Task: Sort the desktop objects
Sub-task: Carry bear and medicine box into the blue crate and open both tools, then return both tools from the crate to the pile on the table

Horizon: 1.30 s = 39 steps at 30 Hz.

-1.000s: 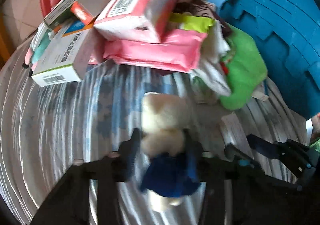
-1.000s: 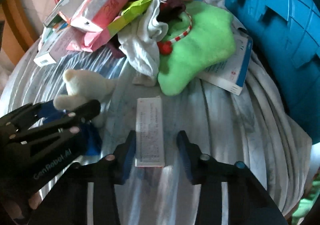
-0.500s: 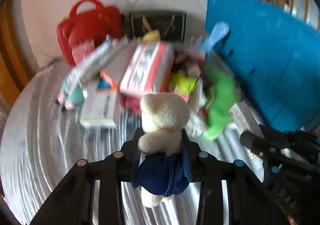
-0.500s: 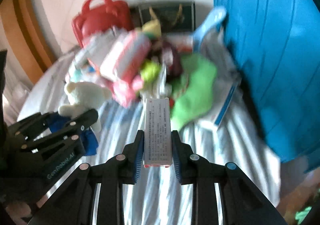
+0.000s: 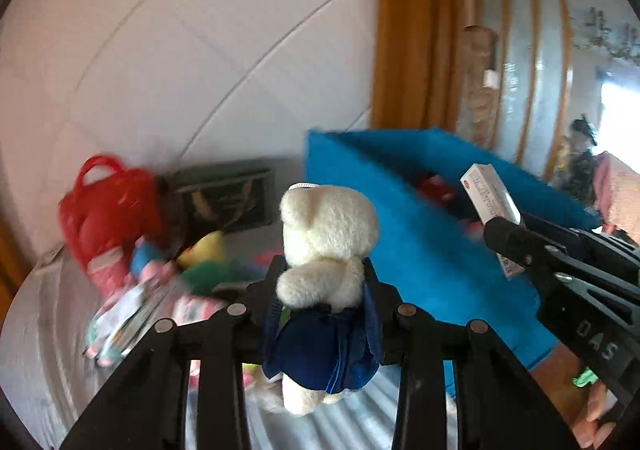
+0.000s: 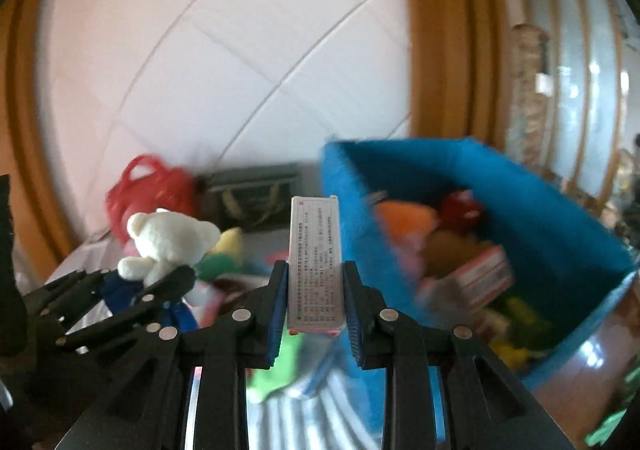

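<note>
While both claws hang above the table with their loads, the step in hand looks like carrying them over to the bin (image 6: 520,186). The left claw (image 5: 324,290) is clamped on the bear (image 5: 328,234) at its waist, head sticking out ahead of the tips. The right claw (image 6: 314,290) is clamped on the box (image 6: 315,262), which stands on end between the pads. The bin lies ahead and to the right of both, its mouth open and partly filled. To do this well, I'd bring each claw over the near rim before lowering, keep the two apart so they don't knock, and let go only once the load is inside the walls. The pile (image 5: 160,282) stays ahead-left.
</note>
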Available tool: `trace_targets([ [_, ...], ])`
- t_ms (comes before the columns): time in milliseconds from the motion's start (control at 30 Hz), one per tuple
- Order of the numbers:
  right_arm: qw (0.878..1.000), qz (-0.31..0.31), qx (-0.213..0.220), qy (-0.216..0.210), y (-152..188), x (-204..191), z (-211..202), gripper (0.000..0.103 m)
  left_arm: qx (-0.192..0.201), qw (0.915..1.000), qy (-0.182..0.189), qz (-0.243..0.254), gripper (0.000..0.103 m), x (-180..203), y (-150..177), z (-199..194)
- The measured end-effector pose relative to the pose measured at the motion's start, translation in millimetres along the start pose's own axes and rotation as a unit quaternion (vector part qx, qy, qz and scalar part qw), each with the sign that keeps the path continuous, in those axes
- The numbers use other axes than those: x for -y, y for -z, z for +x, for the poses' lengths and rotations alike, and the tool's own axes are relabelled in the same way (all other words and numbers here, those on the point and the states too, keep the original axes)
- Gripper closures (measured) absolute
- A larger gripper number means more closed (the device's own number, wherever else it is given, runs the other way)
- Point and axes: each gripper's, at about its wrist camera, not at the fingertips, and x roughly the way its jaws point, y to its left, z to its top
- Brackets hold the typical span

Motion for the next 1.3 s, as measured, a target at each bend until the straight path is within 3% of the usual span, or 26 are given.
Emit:
trace_targets([
  [167,0.999,0.004,0.011,0.052,-22,80,-6,0.077,0.007,0.9995,0.028,0.016,0.069,80,-26,20],
  [433,0.995,-0.014,-0.034,0.09,-21,195,21,0.077,-0.045,0.9978,0.038,0.03,0.069,186,-34,75],
  [633,0.992,-0.018,-0.069,0.101,-5,248,45,0.077,-0.067,0.9965,0.031,0.039,0.069,230,-35,88],
  [967,0.986,-0.023,-0.092,0.138,14,290,65,0.076,-0.082,0.9954,0.007,0.05,0.067,261,-31,106],
  [1033,0.985,-0.025,-0.089,0.145,13,294,66,0.069,-0.081,0.9954,-0.007,0.051,0.059,265,-31,107],
  [1067,0.985,-0.025,-0.088,0.146,13,296,66,0.06,-0.08,0.9955,-0.01,0.05,0.056,265,-31,107],
  [1100,0.985,-0.026,-0.087,0.148,12,297,66,0.046,-0.079,0.9956,-0.012,0.048,0.046,265,-31,107],
  [1133,0.984,-0.027,-0.086,0.151,12,298,67,0.04,-0.076,0.996,-0.016,0.045,0.032,264,-32,105],
  [1200,0.984,-0.03,-0.081,0.153,10,298,67,0.023,-0.063,0.9969,-0.024,0.041,0.02,261,-33,100],
  [1300,0.985,-0.031,-0.073,0.155,7,298,64,0.009,-0.052,0.9975,-0.031,0.036,0.02,256,-35,93],
])
